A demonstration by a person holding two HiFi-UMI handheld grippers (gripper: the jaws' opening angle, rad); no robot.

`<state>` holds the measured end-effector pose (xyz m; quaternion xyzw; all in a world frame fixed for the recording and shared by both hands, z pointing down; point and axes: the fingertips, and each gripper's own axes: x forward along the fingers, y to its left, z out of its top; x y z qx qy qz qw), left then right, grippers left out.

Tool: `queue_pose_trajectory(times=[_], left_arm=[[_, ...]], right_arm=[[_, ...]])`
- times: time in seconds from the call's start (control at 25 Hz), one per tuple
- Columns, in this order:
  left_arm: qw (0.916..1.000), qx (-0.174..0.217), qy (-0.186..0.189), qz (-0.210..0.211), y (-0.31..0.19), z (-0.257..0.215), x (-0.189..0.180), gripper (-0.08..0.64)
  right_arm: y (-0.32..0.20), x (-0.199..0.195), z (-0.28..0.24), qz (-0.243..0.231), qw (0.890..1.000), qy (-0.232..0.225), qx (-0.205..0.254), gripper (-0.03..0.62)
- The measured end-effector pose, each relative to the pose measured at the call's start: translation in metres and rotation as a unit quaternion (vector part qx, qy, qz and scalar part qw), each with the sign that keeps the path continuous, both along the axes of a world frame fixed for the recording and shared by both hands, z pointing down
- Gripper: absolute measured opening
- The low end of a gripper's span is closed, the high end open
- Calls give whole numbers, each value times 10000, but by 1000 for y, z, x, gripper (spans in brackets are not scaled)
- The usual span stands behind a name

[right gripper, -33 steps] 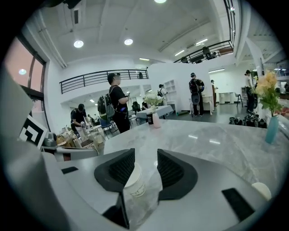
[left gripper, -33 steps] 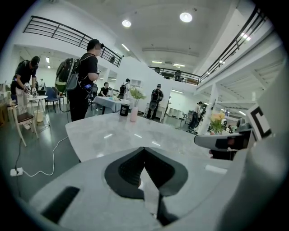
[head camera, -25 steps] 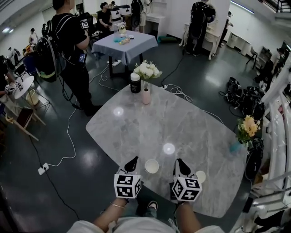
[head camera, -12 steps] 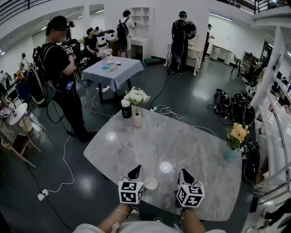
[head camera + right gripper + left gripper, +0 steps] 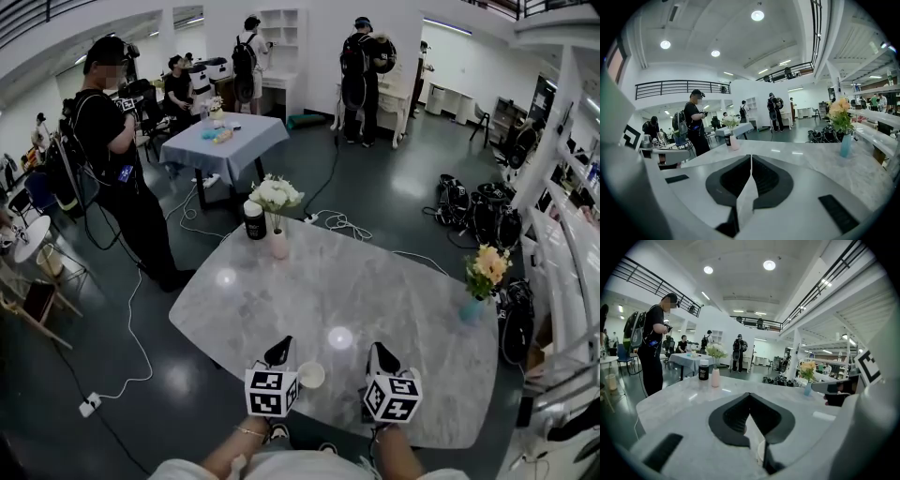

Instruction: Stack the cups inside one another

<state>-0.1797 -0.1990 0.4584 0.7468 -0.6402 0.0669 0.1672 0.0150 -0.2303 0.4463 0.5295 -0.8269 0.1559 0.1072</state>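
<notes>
A big grey stone surface (image 5: pixel 394 281) fills the middle of the head view. One small white cup (image 5: pixel 311 375) stands on it with its open side up, close to the near edge. No other cup can be seen. The cup sits between the two tools and touches neither of them. The left tool (image 5: pixel 278 350) is just beside the cup on one side. The right tool (image 5: pixel 379 354) is near it on the other side, a little further off. Both tools point away from the person, over the surface. In the left gripper view, the two black jaws of the left tool (image 5: pixel 750 395) are pressed together at the tips, with nothing pinched between them. In the right gripper view, the jaws of the right tool (image 5: pixel 751 157) are pressed together too, and they hold nothing. At the far edge of the surface stands a pink vase (image 5: pixel 278 246) with white flowers. A black jar (image 5: pixel 254 223) with a white lid is just beside it. At the right edge stands a blue vase (image 5: pixel 472 309) with yellow and orange flowers. Behind the surface, on the dark floor, a person in black (image 5: pixel 112 159) stands with a backpack on. Further back is a small table (image 5: pixel 220 141) with a cloth over it.
</notes>
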Motion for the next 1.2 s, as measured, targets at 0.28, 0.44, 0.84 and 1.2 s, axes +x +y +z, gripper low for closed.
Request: queue_pose_trajectory(times=[0.28, 0.44, 0.84, 1.2], left_arm=[[9998, -143, 166, -32, 2, 1, 4, -5], [9997, -179, 115, 102, 2, 1, 15, -5], [9966, -135, 152, 796, -1, -4, 88, -5], [9862, -154, 139, 1644, 3, 5, 181, -5]], right_arm=[[5, 7, 3, 125, 9999, -37, -74, 14], [11, 20, 3, 271, 9995, -127, -101, 15], [35, 85, 0, 863, 9959, -230, -145, 15], [62, 163, 16, 1524, 9878, -173, -273, 15]])
